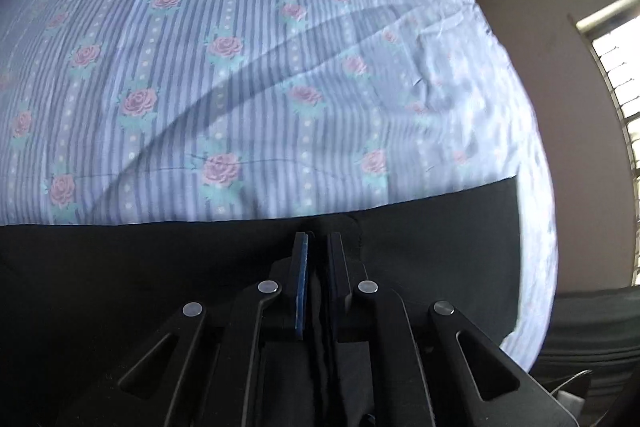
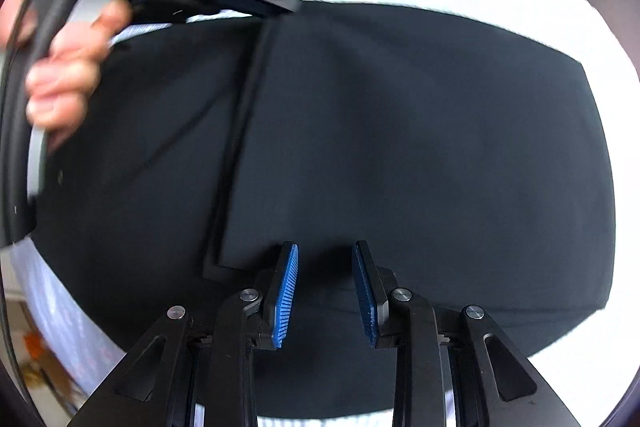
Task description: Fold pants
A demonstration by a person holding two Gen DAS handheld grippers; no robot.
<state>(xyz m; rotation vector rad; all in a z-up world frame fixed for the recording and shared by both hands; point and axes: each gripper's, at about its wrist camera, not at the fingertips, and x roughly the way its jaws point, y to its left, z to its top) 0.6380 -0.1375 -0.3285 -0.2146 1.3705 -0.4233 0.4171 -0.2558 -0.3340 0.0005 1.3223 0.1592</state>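
Observation:
The black pants [image 2: 400,147] lie spread on the bed, with a folded layer whose edge runs from the top middle down to the lower left. My left gripper [image 1: 318,239] is shut on the pants' [image 1: 120,287] far edge, with black cloth pinched between its blue pads. It also shows in the right wrist view [image 2: 276,1] at the pants' far edge, held by a hand. My right gripper [image 2: 325,251] is open, its blue pads just above the near part of the pants, holding nothing.
The bed sheet [image 1: 240,67] is blue-striped with pink roses and fills the area beyond the pants. The bed's right edge drops to a wall [image 1: 560,107] with a bright window [image 1: 624,99]. Clutter shows on the floor at the lower left [image 2: 36,359].

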